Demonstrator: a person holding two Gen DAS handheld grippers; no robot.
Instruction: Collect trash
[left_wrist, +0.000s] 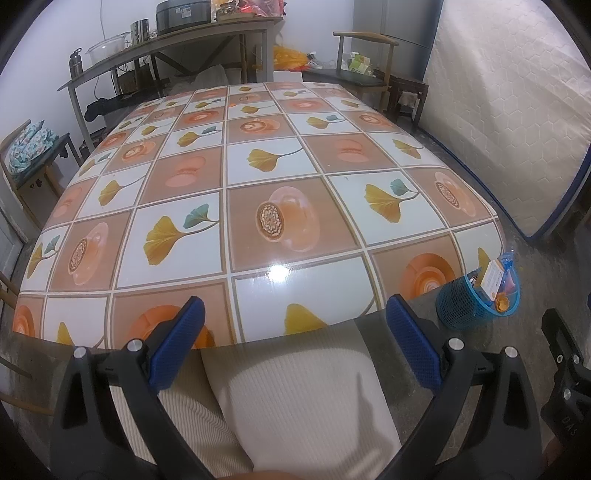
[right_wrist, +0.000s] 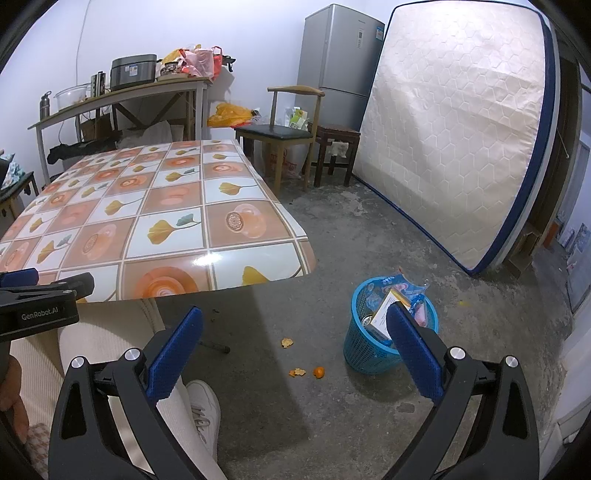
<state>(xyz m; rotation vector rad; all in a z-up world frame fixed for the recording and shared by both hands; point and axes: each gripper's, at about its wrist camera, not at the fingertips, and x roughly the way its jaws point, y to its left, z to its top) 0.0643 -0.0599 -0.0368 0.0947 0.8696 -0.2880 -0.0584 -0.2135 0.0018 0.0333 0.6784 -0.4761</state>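
Observation:
A blue mesh waste basket (right_wrist: 365, 343) stands on the concrete floor to the right of the table, filled with wrappers and a card box (right_wrist: 384, 310). The same basket (left_wrist: 469, 306) shows at the right in the left wrist view. Orange peel scraps (right_wrist: 297, 372) and a small orange piece (right_wrist: 318, 371) lie on the floor left of the basket. My right gripper (right_wrist: 295, 347) hangs open above the floor, empty, with its right finger in front of the basket. My left gripper (left_wrist: 295, 339) is open and empty at the table's near edge, above the person's lap.
The table (left_wrist: 258, 177) has a glossy tiled flower cloth. A person's cream trousers (left_wrist: 295, 398) and white shoe (right_wrist: 205, 410) are below. A mattress (right_wrist: 454, 140) leans at the right, with a fridge (right_wrist: 338, 62), a chair (right_wrist: 284, 133) and a stool (right_wrist: 338, 147) behind.

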